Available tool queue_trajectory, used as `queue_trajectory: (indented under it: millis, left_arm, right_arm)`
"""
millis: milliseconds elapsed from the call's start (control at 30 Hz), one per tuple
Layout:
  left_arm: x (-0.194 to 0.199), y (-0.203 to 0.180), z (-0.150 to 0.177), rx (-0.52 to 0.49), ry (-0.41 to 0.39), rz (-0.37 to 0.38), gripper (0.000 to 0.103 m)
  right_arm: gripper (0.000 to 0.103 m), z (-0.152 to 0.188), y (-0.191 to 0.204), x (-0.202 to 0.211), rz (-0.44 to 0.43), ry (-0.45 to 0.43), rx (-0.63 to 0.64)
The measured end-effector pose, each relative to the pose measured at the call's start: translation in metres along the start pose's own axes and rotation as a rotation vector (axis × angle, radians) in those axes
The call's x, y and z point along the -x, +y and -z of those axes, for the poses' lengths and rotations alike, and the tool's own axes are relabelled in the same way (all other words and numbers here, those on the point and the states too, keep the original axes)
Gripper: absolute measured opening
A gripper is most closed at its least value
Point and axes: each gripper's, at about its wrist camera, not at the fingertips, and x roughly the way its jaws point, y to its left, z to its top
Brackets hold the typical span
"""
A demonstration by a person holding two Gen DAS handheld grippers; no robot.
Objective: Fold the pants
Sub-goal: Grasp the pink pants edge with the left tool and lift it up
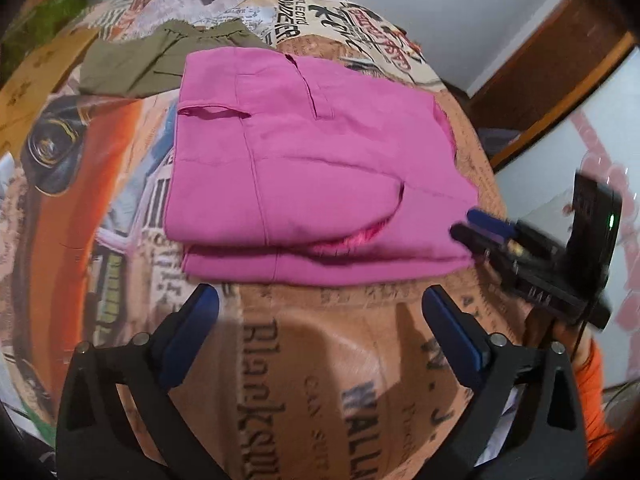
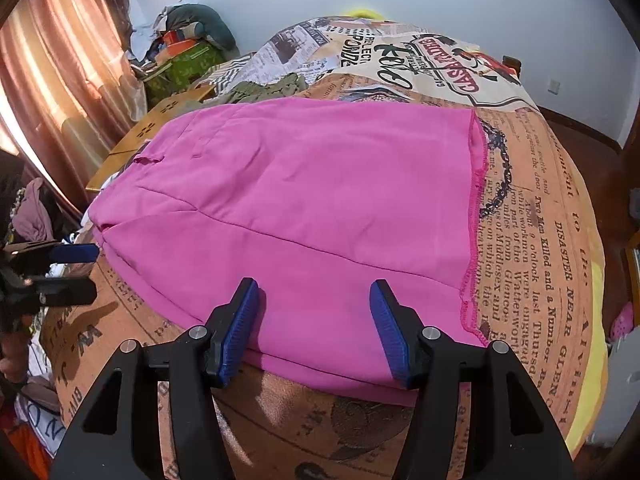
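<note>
**Left wrist and right wrist: folded pants dead ahead, right claw nearer**

Shows a bed [image 1: 340, 360] under a newspaper-print cover, seen from its near edge. Finds the pink pants [image 1: 312, 168] lying flat around the middle of it, already doubled into a layered bundle. Places an olive garment [image 1: 132, 64] behind that bundle, toward the bed's far left corner and touching its back edge.

Puts the bundle's folded near edge square across the line of both claws, running side to side along the bed's near edge. Shows the pocket slits toward the left side and the frayed hem toward the bed's right edge. Reads as roughly as wide as deep in the left wrist view, so cannot settle a long axis.

Shows the left gripper [image 1: 320, 294] spread wide with nothing between its jaws, stopped just short of the near edge, bare cover beneath. Shows the right gripper [image 2: 314, 286] about half open, jaws straddling the near edge over pink cloth, nothing pinched as far as can be told. Confirms from the left wrist view that the right gripper sits at the bundle's near right corner.

Judged from this: right claw closer to a hold. Likely needs the left one brought forward to the near left corner before any further fold away from the near edge.
</note>
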Motion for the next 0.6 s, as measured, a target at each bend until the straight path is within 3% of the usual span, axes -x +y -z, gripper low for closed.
queue_trajectory:
  millis: [267,300,333,500,567,600]
  left_arm:
    - [-0.010,0.016,-0.028,0.125,-0.015,0.078,0.102]
    - [-0.009,0.016,-0.030,0.125,-0.024,0.077,0.097]
    - [-0.008,0.015,-0.033,0.109,-0.033,0.069,0.083]
    - [-0.007,0.009,-0.042,0.060,-0.049,0.049,0.057]
    - [-0.006,0.009,-0.044,0.049,-0.057,0.018,0.042]
    - [-0.005,0.009,-0.045,0.038,-0.067,-0.008,0.029]
  right_arm:
    - [0.054,0.001,0.000,0.000,-0.012,-0.004,0.000]
    - [0.054,0.001,0.000,0.000,-0.013,-0.004,0.000]
    - [0.054,0.002,-0.001,0.001,-0.016,-0.005,-0.001]
    - [0.054,0.001,0.000,0.000,-0.016,-0.003,0.006]
    - [0.054,0.000,0.001,0.000,-0.013,0.006,0.013]
    - [0.054,-0.001,0.001,0.000,-0.010,0.012,0.015]
